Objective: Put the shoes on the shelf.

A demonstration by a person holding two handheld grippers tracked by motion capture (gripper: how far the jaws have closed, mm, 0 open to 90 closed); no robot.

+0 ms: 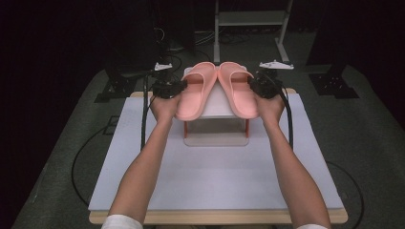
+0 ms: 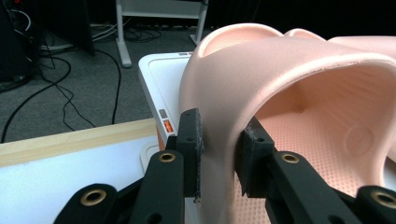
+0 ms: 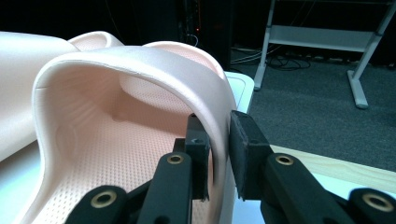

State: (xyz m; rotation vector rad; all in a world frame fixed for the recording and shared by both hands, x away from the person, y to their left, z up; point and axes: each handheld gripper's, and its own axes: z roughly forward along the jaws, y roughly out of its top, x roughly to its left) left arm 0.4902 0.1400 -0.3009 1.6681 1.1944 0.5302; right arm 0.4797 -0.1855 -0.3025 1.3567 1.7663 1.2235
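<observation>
Two pink slippers lie side by side on top of a small white rack (image 1: pixel 216 136), toes at the back and heels jutting over its front. My left gripper (image 1: pixel 168 88) is shut on the outer side of the left slipper's (image 1: pixel 195 93) strap. The left gripper view shows the gripper (image 2: pixel 219 140) with its jaws clamped on that slipper's (image 2: pixel 280 60) strap wall. My right gripper (image 1: pixel 261 86) is shut on the outer strap side of the right slipper (image 1: pixel 239 93). In the right gripper view, the gripper (image 3: pixel 218 140) pinches the thin strap edge of that slipper (image 3: pixel 116 70).
The rack stands at the back of a white board (image 1: pixel 215 176) on a wooden table. Behind the table are a metal frame stand (image 1: pixel 250 19), black stand feet (image 1: pixel 334 86) and cables on the grey floor (image 2: pixel 60 93).
</observation>
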